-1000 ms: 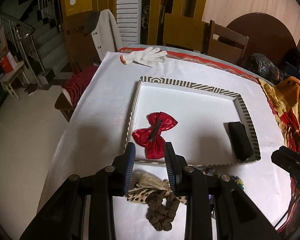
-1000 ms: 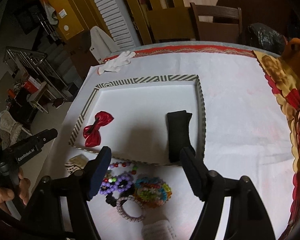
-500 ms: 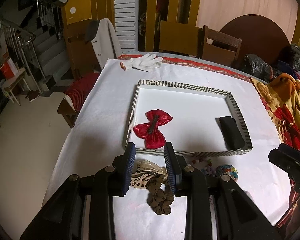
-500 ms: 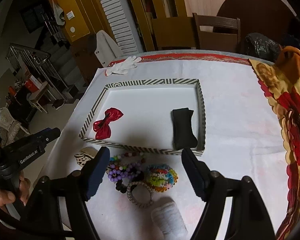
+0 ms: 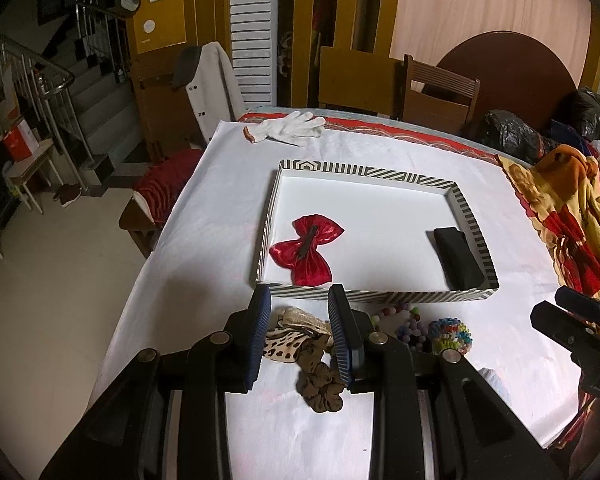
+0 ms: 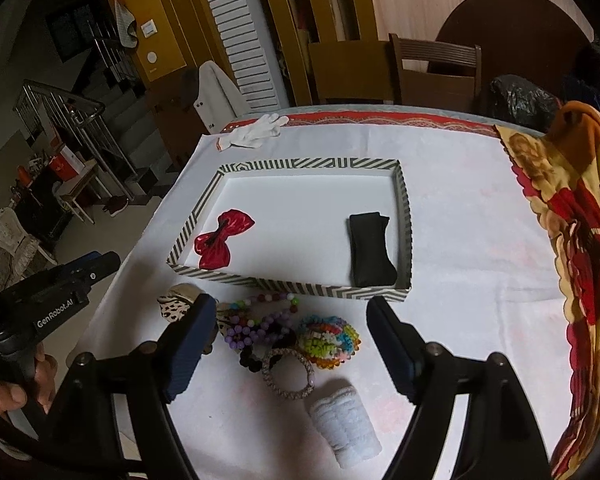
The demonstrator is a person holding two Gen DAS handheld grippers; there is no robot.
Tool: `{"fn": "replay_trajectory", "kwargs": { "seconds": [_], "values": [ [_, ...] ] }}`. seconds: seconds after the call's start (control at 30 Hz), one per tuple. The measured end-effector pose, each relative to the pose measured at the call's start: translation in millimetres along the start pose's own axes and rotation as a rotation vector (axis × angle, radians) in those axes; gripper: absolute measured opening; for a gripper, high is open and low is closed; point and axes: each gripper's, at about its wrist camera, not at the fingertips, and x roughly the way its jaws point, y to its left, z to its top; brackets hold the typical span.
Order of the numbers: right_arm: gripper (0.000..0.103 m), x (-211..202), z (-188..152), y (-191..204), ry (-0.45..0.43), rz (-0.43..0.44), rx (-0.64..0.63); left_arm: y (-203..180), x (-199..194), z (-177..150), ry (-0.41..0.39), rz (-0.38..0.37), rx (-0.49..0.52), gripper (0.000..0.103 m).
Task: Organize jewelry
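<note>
Left gripper (image 5: 299, 294) is part open with nothing between the pads, hovering over the cloth near the tray's front wall. Its fingers cover part of the leopard scrunchie (image 5: 288, 340) and the brown scrunchie (image 5: 320, 386) lying against it; I can't tell where one ends.

Right gripper (image 6: 288, 312) is wide open and empty, and its jaws have just been opening. In its view the left one shows only as a black body at 9 o'clock, with a hand (image 6: 16, 384) cut off by the frame.

Tray (image 6: 405, 200) holds two items: a red bow (image 6: 224, 240) at its 8 o'clock corner and a black pad (image 6: 370, 248) at 4 o'clock, near the right wall. Well apart.

The rest sits outside the tray, just in front of its near wall:
- purple beads (image 6: 252, 330), tangled with a black band below them that is hard to make out
- rainbow bracelet (image 6: 330, 340), touching the pile
- braided ring (image 6: 288, 374), overlapping the bracelet's edge
- white roll (image 6: 346, 426) at 6 o'clock, apart from the pile

From the left camera the bead pile is mostly hidden behind the right finger. A white glove (image 5: 288, 130) lies at 12 o'clock on the far table edge. A blanket (image 6: 572, 216) at 3 o'clock is cut off by the lens edge.
</note>
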Motion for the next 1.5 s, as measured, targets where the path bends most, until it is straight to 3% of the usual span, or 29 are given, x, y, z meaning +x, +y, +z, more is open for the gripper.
{"fn": "replay_trajectory", "kwargs": {
  "seconds": [1.5],
  "values": [
    [0.081, 5, -14, -8, 0.047, -0.014, 0.036, -8, 11, -16, 0.061, -0.005, 0.02, 0.02]
  ]
}}
